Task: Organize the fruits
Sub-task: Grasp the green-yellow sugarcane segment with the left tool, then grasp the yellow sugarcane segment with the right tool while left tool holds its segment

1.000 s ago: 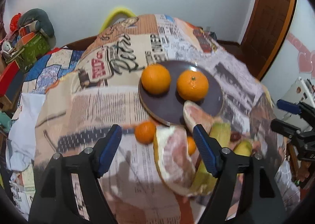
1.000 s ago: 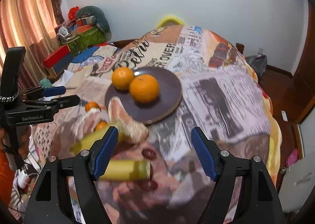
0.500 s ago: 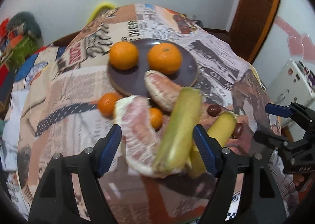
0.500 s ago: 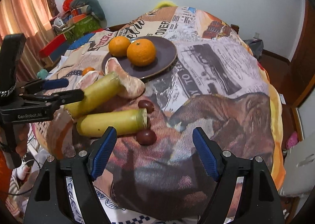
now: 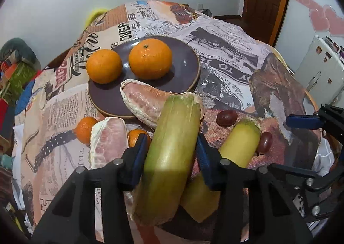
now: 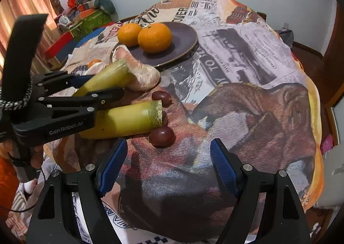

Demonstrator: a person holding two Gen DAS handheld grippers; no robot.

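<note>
We see the left gripper with its blue-padded fingers set on either side of a green sugarcane segment; both pads sit against the cane's flanks, so the fingers are closed on it at roughly the cane's width. In the right wrist view the same gripper straddles that segment from the left.

The gripped segment lies on the counter under a newspaper-print cloth, with its far cut end against a peeled pomelo wedge that overlaps the rim of a dark purple plate. Two mandarins sit side by side on the plate.

A second sugarcane segment lies just to the right of the first, partly under the left gripper's right finger. Two dark red grapes rest near its far end; the nearer one touches it.

A second pomelo wedge lies to the left of the gripped cane, with two small mandarins beside it on the cloth.

The right gripper hangs above the near part of the counter with its fingers spread wide and nothing between them. One grape lies just ahead of its left finger
</note>
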